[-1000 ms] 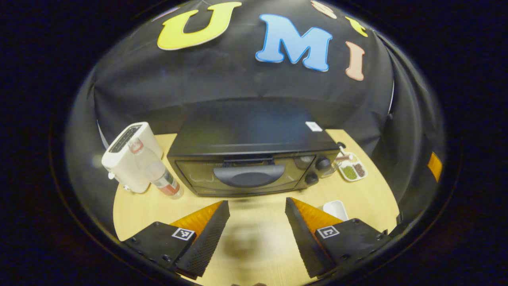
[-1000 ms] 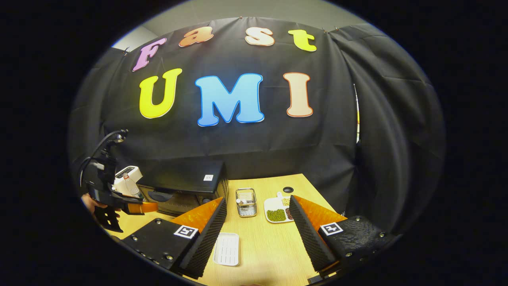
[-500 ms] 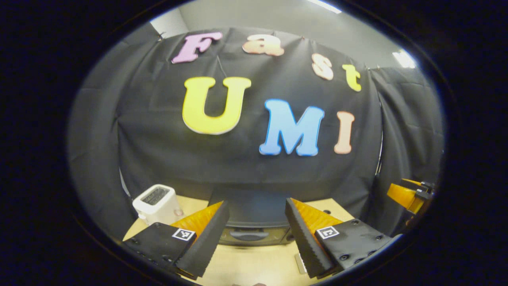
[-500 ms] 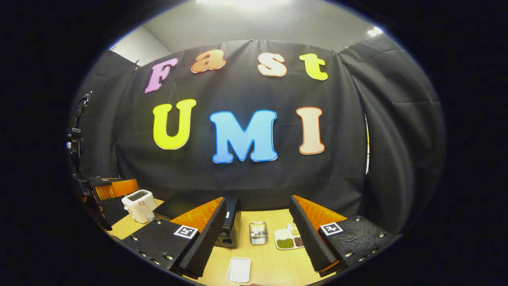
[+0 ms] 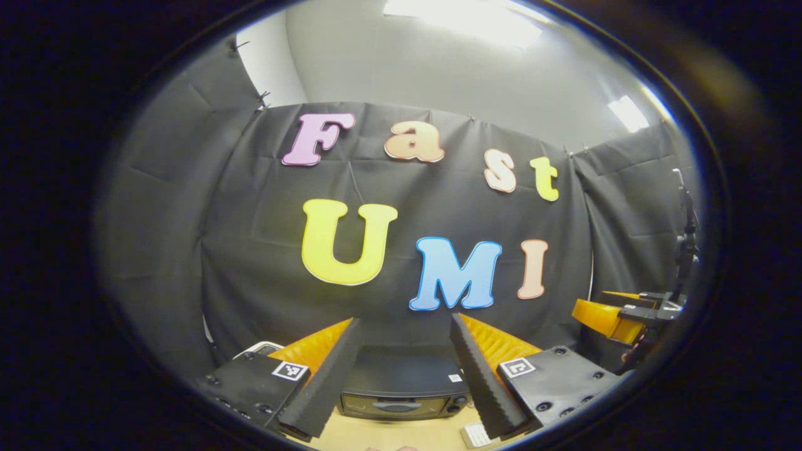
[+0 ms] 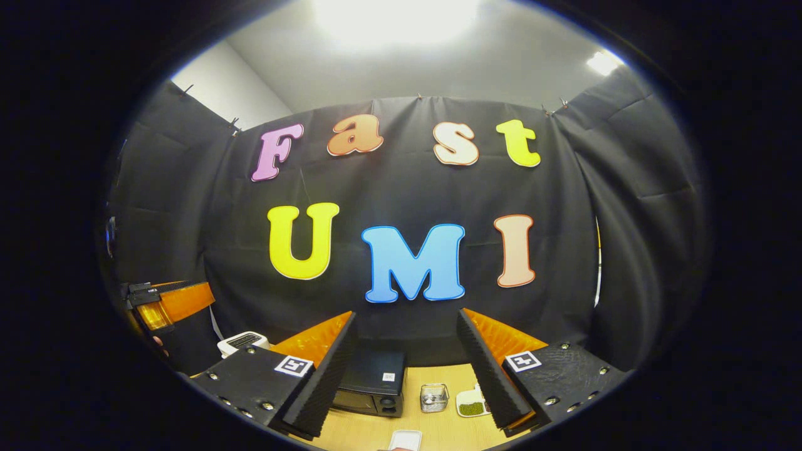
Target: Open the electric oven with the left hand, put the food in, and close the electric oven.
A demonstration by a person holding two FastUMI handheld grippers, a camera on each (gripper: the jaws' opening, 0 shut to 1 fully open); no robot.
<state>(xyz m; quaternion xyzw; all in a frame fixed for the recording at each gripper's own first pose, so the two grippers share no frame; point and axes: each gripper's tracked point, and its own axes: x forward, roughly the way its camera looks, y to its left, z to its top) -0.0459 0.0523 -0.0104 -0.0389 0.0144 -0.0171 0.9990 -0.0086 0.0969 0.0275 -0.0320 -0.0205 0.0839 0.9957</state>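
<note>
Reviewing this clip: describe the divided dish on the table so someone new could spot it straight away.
In the right gripper view, start at the black oven on the wooden table. Right of it stands a small wire basket, then the white divided dish, the only one holding green grains.

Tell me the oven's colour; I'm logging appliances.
Black; the oven shows best in the right gripper view.

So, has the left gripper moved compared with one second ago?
Yes. The left gripper has drawn back and tilted up: the oven now looks smaller and lower between its fingers.

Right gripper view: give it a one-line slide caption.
Open right gripper raised above the table, facing the closed electric oven.
</note>
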